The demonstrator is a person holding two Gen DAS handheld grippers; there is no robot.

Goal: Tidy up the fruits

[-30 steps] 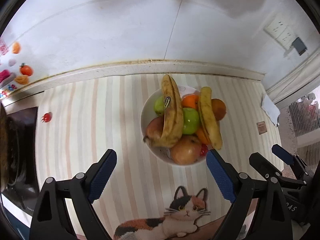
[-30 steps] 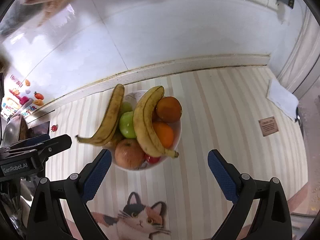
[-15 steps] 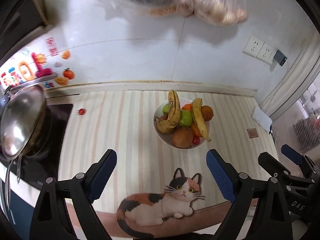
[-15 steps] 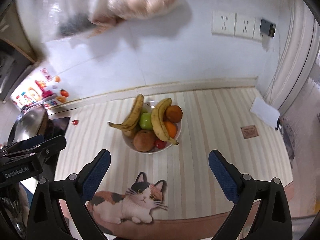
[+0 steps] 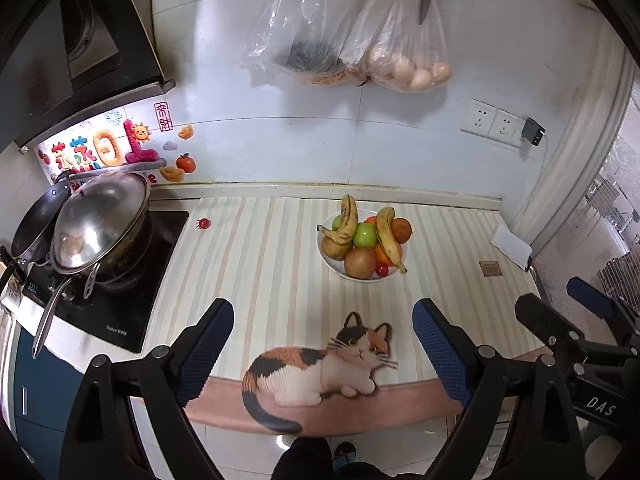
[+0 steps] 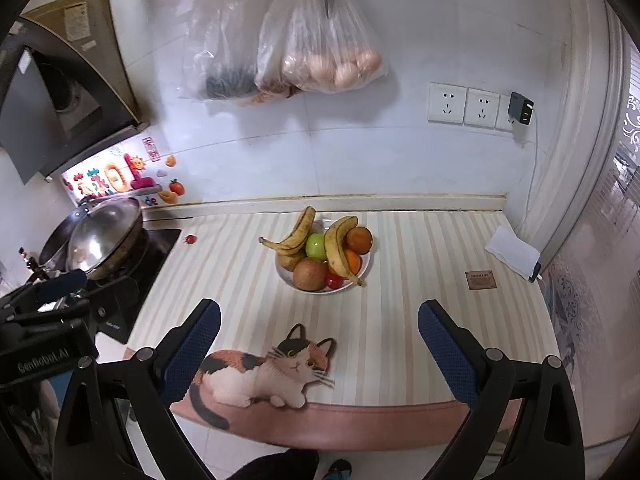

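Both grippers are pulling well back from the fruit bowl (image 5: 362, 246): a second ago it filled the middle of each view, and now it is sitting small and far off on the striped counter mat (image 5: 260, 264), with the stove, the lidded wok (image 5: 100, 220) and the hanging plastic bags (image 5: 348, 36) coming into sight. The left gripper (image 5: 323, 354) is hanging over the near edge of the counter with its jaws spread wide and nothing between them; the right gripper (image 6: 319, 354) is doing the same, wide and empty, above the cat picture (image 6: 264, 372) on the mat. The bowl is holding two bananas (image 6: 316, 240), a green apple (image 6: 317, 245), oranges (image 6: 359, 240), brownish round fruit and something small and red at the front. One small red fruit (image 5: 204, 223), perhaps a cherry tomato, is lying alone on the mat near the stove edge, well apart from the bowl. Judging by the retreat, the sorting is looking all but finished, unless that stray belongs in the bowl.
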